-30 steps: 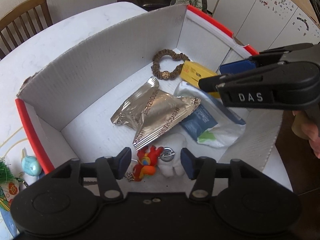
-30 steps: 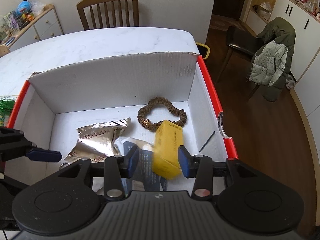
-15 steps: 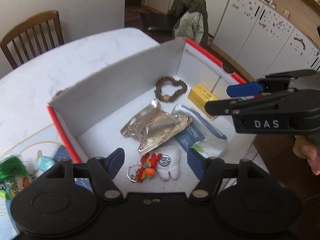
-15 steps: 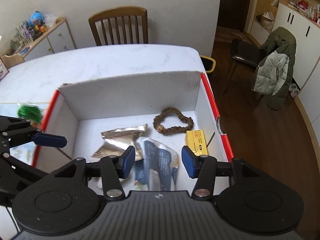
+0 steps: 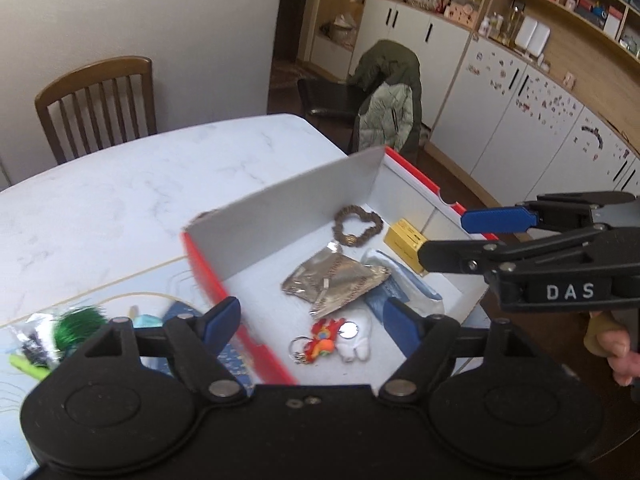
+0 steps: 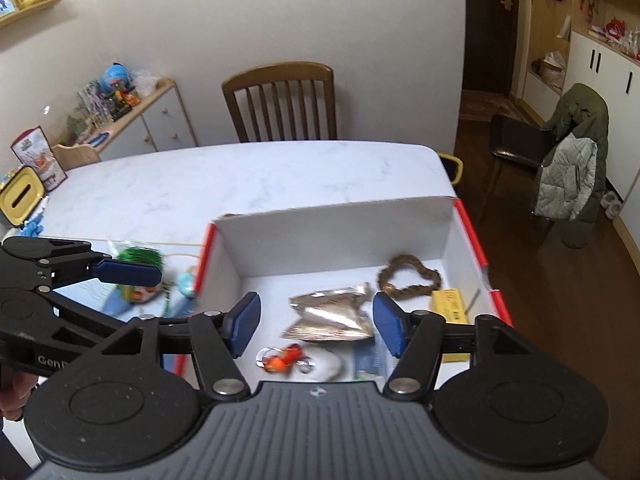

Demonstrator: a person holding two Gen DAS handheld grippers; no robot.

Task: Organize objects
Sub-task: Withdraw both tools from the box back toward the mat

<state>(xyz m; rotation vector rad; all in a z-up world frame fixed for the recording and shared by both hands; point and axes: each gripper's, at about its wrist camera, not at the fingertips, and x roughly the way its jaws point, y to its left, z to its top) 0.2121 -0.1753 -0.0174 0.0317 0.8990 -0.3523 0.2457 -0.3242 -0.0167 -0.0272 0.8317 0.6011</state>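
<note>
In the left wrist view, the left gripper point(image 5: 312, 318) hangs above the near edge of a red-rimmed cardboard box point(image 5: 288, 216) on the white marble table point(image 5: 140, 184), its blue-padded jaws spread wide with nothing between them. Inside the box lie a brown beaded scrunchie point(image 5: 357, 225) near the far wall, a yellow carton point(image 5: 405, 241) just beside it by the right wall, a crumpled silver foil packet point(image 5: 334, 280) in the middle overlapping a blue and white pouch point(image 5: 400, 284), and at the near end a red and orange keychain toy point(image 5: 320, 340) touching a small white plush point(image 5: 354, 340). Left of the box, on a pale mat, sit a green fuzzy toy point(image 5: 78, 326) and other small items too blurred to tell. The right gripper point(image 5: 460, 236) enters from the right over the box's right rim, held by a hand point(image 5: 620, 352), jaws apart and empty. In the right wrist view, the right gripper point(image 6: 316, 324) hovers over the near part of the box point(image 6: 332, 232), jaws wide and bare. The scrunchie point(image 6: 410, 278) and yellow carton point(image 6: 450, 304) lie in the far right corner, the foil packet point(image 6: 332, 316) at centre, the keychain toy point(image 6: 284, 358) and white plush point(image 6: 326, 366) nearest the camera. The left gripper point(image 6: 128, 274) reaches in from the left above the green toy point(image 6: 140, 258), outside the box; from this side its jaw gap cannot be told. A wooden chair point(image 6: 280, 104) stands beyond the table.
</note>
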